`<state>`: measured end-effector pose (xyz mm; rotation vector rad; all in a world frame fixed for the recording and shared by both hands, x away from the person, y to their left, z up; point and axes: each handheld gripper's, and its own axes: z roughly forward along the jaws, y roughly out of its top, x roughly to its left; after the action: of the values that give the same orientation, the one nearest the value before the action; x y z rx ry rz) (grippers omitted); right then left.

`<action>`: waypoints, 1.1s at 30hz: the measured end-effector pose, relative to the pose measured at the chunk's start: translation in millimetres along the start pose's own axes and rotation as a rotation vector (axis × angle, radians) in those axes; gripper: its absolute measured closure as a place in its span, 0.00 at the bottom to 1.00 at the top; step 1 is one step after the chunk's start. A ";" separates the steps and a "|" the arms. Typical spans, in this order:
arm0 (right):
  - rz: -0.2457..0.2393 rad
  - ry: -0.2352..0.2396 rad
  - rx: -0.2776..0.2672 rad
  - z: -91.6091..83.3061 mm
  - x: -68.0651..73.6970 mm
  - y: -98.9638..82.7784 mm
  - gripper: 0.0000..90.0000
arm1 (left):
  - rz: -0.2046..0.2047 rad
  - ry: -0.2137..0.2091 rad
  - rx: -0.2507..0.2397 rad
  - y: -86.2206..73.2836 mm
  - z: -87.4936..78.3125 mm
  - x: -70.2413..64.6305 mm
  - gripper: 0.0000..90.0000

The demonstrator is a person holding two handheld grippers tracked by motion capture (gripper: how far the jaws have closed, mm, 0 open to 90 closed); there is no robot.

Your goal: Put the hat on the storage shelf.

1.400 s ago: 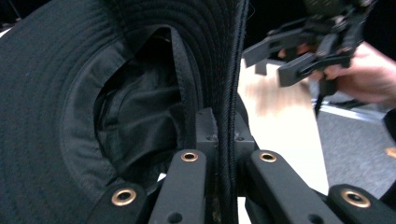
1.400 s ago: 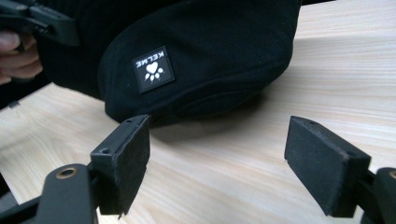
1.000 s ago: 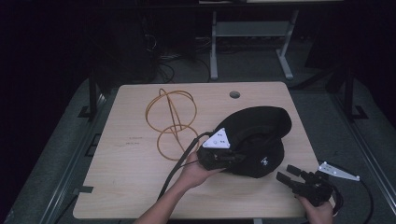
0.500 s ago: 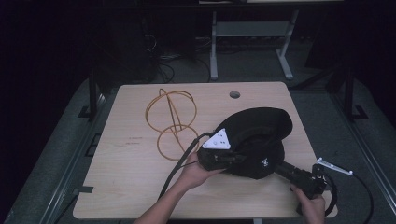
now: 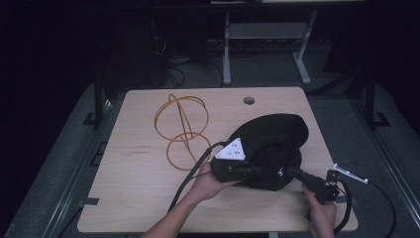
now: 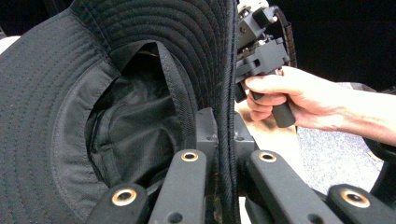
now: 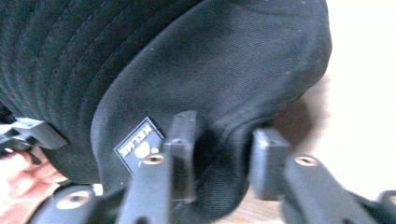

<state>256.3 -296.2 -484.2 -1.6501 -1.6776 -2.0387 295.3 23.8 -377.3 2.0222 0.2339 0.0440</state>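
Just changed: the right hand-held gripper (image 5: 293,173) has come in from the bench's near right corner to the black bucket hat (image 5: 275,141), and its jaws have just been closing, a fold of the crown now bunched between them.
Meaning: both ends look secured, so I'd judge the hat ready to lift or reshape.
Left hand-held gripper (image 6: 223,154): clenched on the brim edge.
Right hand-held gripper: pinching the crown beside the logo patch (image 7: 139,143).
Hat position: lying on the bench (image 5: 148,198), right of centre.
Count: one hat, two hand-held grippers, one orange wire frame (image 5: 181,129) well left of it.
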 end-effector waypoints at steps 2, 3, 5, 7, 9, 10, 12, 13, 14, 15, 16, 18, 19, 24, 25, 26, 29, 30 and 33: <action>-0.016 -0.011 0.000 1.2 2.3 0.5 0.81 | -0.002 -0.001 0.001 0.0 -0.3 -0.7 0.96; -0.043 -0.026 -0.006 2.0 5.7 1.6 0.88 | -0.002 0.000 0.001 -0.2 -1.2 -1.5 0.96; -0.053 -0.029 -0.018 1.6 6.5 2.2 0.90 | 0.000 0.003 0.003 -0.4 -2.0 -1.7 0.96; -0.063 -0.035 -0.024 -0.4 9.3 4.4 0.91 | 0.001 0.006 0.007 -1.4 -3.5 -1.6 0.96; -0.088 -0.046 -0.033 -2.7 12.7 7.5 0.92 | -0.002 0.008 0.011 -2.9 -4.3 -1.5 0.96; -0.095 -0.050 -0.039 -3.3 14.0 8.7 0.93 | -0.001 0.012 0.013 -4.3 -4.5 -2.0 0.96; -0.108 -0.055 -0.054 -5.0 16.6 11.2 0.93 | -0.004 0.015 0.015 -5.1 -5.2 -2.4 0.96; -0.110 -0.056 -0.056 -5.6 17.7 12.7 0.93 | -0.003 0.016 0.017 -5.4 -5.6 -2.3 0.96; -0.110 -0.056 -0.056 -5.6 17.7 12.7 0.93 | -0.003 0.016 0.017 -5.4 -5.6 -2.3 0.96; -0.117 -0.058 -0.062 -5.9 18.7 14.3 0.93 | -0.004 0.017 0.018 -5.7 -6.1 -2.4 0.96; -0.128 -0.057 -0.068 -6.3 20.8 17.2 0.94 | -0.006 0.024 0.023 -6.5 -6.8 -2.3 0.96; -0.129 -0.060 -0.068 -6.4 23.3 20.0 0.94 | -0.004 0.027 0.029 -6.8 -7.3 -2.2 0.96; -0.136 -0.059 -0.069 -6.3 24.0 21.2 0.94 | -0.003 0.033 0.036 -7.5 -7.8 -2.4 0.96; -0.160 -0.070 -0.065 -5.8 28.9 25.7 0.94 | 0.003 0.043 0.052 -9.1 -8.8 -3.5 0.95; -0.160 -0.070 -0.065 -5.8 28.9 25.7 0.94 | 0.003 0.043 0.052 -9.1 -8.8 -3.5 0.95; -0.167 -0.073 -0.063 -6.1 30.5 27.2 0.95 | 0.003 0.045 0.053 -9.5 -8.7 -3.7 0.95; -0.176 -0.078 -0.062 -6.6 31.7 28.6 0.95 | 0.011 0.049 0.060 -10.3 -8.1 -4.8 0.95; -0.183 -0.079 -0.063 -7.2 32.8 30.3 0.95 | 0.011 0.047 0.061 -10.7 -7.7 -5.1 0.95; -0.189 -0.081 -0.064 -8.0 34.1 32.5 0.95 | 0.011 0.050 0.061 -11.7 -6.8 -6.2 0.95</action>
<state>255.1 -296.8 -436.4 -1.6732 -1.8810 -2.1570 286.6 33.8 -384.3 2.0846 0.2591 0.0954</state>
